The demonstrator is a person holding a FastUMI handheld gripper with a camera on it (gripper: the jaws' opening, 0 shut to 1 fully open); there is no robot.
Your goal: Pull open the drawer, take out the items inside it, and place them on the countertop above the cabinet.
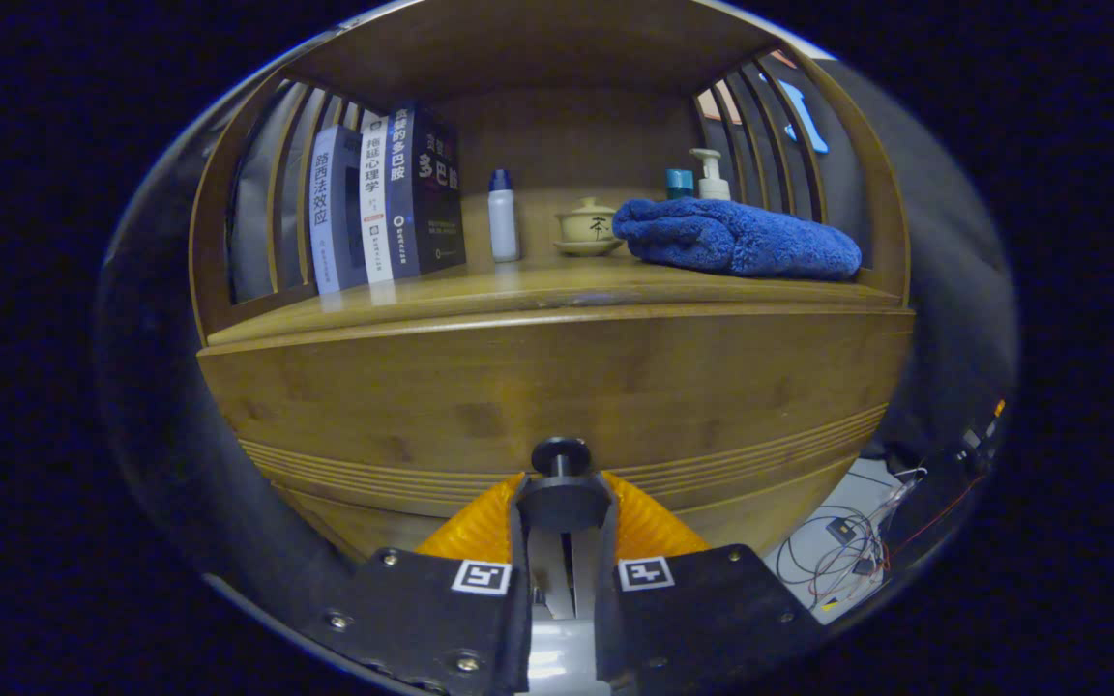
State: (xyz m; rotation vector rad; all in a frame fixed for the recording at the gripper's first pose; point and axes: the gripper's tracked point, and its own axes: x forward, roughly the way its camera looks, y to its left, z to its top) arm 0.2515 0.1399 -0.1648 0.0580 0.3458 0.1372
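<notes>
The wooden cabinet's drawer front (480,406) spreads wide just ahead of my fingers, with grooved lines along its lower part. Its dark round knob (561,454) sticks out toward me on a short stem. My gripper (562,503) is shut on the knob's near end, one finger pressing on each side. No gap shows above the drawer front, and its inside is hidden. The countertop (538,285) lies just above the drawer, under a shelf roof.
On the countertop stand several upright books (388,198) at the left, a white bottle (503,217), a lidded tea cup (587,227), a folded blue towel (736,237), a pump bottle (711,174) and a teal-capped jar (679,182). Slatted side walls enclose it. Loose cables (842,551) lie on the floor at the right.
</notes>
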